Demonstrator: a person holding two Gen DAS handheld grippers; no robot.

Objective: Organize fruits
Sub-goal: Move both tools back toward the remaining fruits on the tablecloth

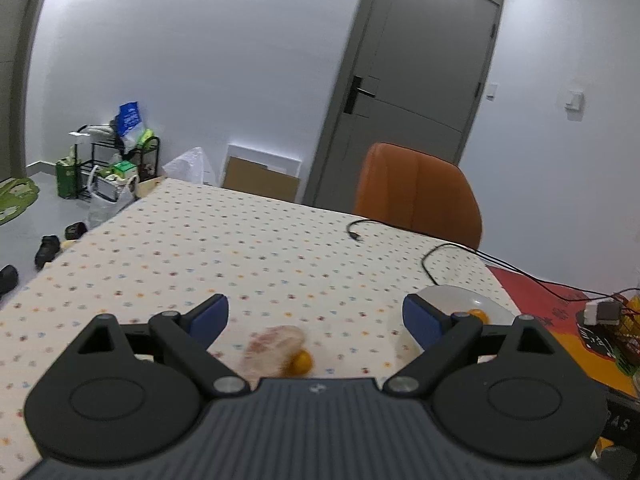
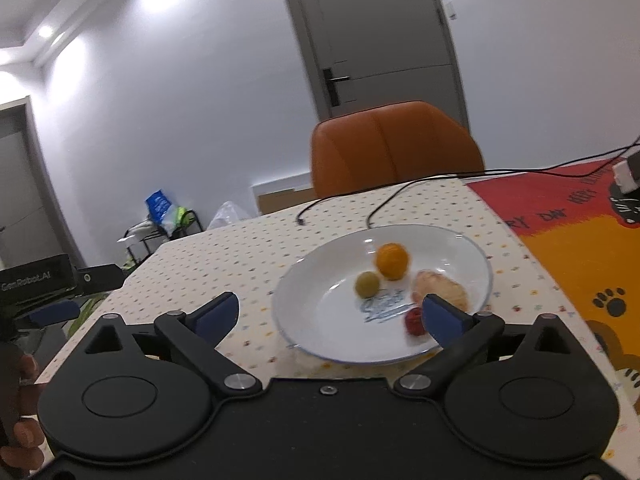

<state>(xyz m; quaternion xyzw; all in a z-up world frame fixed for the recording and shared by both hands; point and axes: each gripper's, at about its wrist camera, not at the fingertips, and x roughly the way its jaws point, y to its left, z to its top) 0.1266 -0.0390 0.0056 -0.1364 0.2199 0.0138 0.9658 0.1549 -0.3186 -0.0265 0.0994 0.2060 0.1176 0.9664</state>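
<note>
My white plate (image 2: 316,344) sits near the table's (image 2: 224,256) right edge, holding an orange (image 2: 392,261), a greenish fruit (image 2: 367,285), a small red fruit (image 2: 414,321) and a pale pink one (image 2: 440,289). My right gripper (image 2: 331,312) and left gripper (image 1: 316,318) are both spread, empty.

My left gripper (image 1: 316,316) hangs with its blue-padded jaws spread wide over the dotted cream tablecloth (image 1: 224,248). Between them lie a blurred pale pinkish fruit (image 1: 272,348) and a small yellow-orange round fruit (image 1: 301,362) — touching. To the right sits a white ceramic plate (image 1: 476,304), with a black cable (image 1: 436,256) beyond.
</note>
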